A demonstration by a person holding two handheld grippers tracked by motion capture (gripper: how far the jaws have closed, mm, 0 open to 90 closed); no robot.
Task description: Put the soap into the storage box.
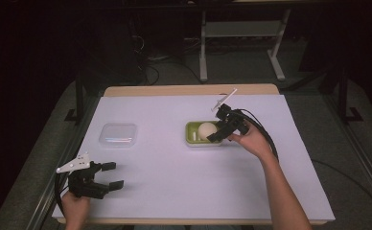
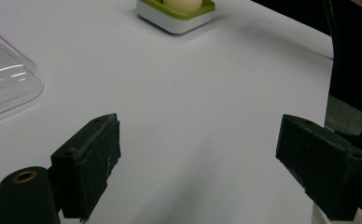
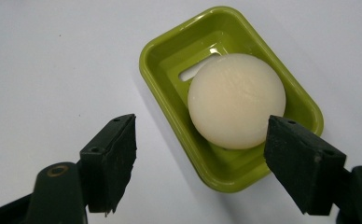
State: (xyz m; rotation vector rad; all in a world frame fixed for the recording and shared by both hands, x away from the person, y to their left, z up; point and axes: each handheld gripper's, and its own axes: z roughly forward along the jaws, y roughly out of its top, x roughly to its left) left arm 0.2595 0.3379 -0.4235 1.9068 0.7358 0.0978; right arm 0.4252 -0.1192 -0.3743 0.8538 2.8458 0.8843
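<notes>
A round cream soap (image 1: 206, 130) (image 3: 236, 100) lies in a green soap dish (image 1: 192, 128) (image 3: 170, 56) right of the table's middle. My right gripper (image 1: 220, 132) (image 3: 202, 161) hovers open just at the dish's right end, jaws wide with nothing between them. Near the front left corner my left gripper (image 1: 113, 175) (image 2: 198, 163) rests open over bare white tabletop, pointing right. A clear plastic lid (image 1: 118, 134) (image 2: 4, 79) lies flat on the left half of the table. The dish (image 2: 177, 16) shows far off in the left gripper view.
The white table surface (image 1: 174, 182) has free room across its front and middle. Black cables (image 1: 265, 136) trail from the right gripper along the forearm. Beyond the far edge are dark floor and white desk legs (image 1: 203, 48).
</notes>
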